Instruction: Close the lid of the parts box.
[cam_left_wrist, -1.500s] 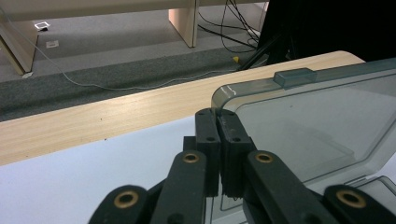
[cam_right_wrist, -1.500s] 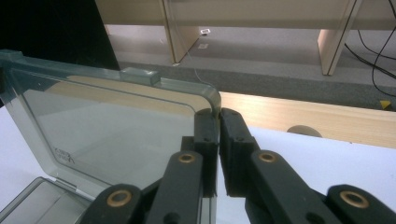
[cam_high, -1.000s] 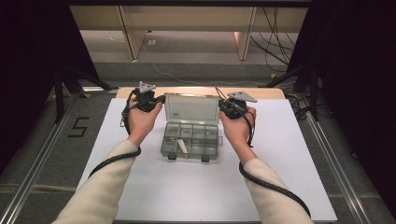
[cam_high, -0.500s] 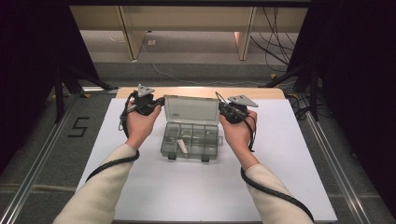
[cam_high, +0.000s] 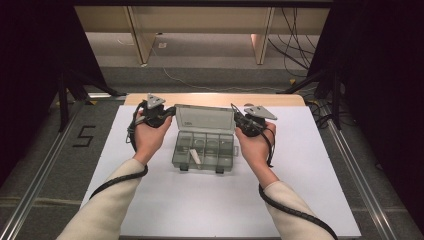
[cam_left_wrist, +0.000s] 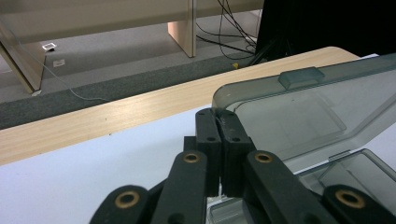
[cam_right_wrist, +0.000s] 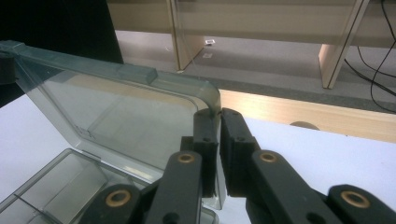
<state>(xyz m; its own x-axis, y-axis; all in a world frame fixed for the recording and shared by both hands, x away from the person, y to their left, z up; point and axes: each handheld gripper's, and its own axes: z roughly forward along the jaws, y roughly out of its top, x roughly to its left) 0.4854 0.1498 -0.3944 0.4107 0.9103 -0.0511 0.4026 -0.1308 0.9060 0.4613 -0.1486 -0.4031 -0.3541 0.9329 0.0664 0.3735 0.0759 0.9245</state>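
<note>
We look down and forward from high above the near side of the bench (cam_high: 150, 200). Two closer cameras ride low on each hand-held gripper, facing the far edge. All three share the clear lid (cam_high: 205, 119) (cam_left_wrist: 299, 112) (cam_right_wrist: 126, 112) of the box.

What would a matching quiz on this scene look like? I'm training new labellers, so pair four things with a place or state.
Things:
1. lid
2. white piece
3. left gripper
4. right gripper

Places or states:
A. lies in a compartment of the box
B. shut on the lid's right corner
C. stands raised, hinged open
D. shut on the lid's left corner

Pairs: 1-C, 2-A, 3-D, 4-B
</note>
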